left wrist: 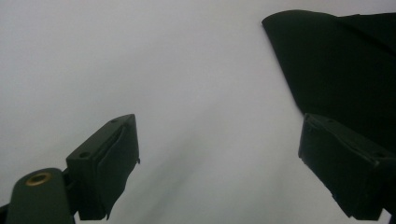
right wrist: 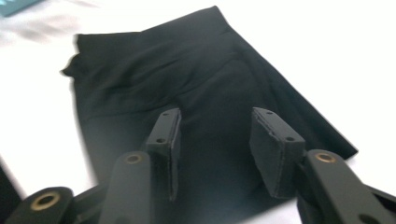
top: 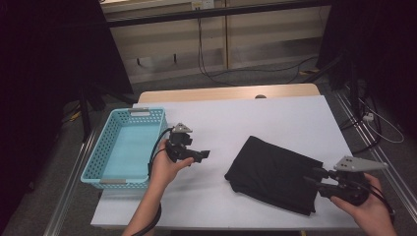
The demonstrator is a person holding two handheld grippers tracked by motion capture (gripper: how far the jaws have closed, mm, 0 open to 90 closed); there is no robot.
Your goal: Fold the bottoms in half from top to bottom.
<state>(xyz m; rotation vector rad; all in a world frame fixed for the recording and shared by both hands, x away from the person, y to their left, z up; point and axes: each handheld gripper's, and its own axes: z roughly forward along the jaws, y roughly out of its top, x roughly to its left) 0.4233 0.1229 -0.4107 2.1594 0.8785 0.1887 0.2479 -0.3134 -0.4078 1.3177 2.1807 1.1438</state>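
High view: folded black cloth (top: 275, 174) lies just left of the right gripper (top: 314, 176), jaws parted, empty; left gripper (top: 202, 155) open, farther off

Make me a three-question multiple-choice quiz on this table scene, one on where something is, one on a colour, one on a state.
1. Where is the basket?
A. at the table's left edge
B. on top of the cloth
C. on the floor

2. What colour is the folded cloth?
A. white
B. black
C. red

3. How do the left gripper's jaws stand?
A. clamped on the cloth
B. clamped on the basket rim
C. apart with nothing between them

Answers:
1 A, the high view shows it on the table's left side.
2 B, it is dark against the white table.
3 C, the left gripper view shows bare table between them.
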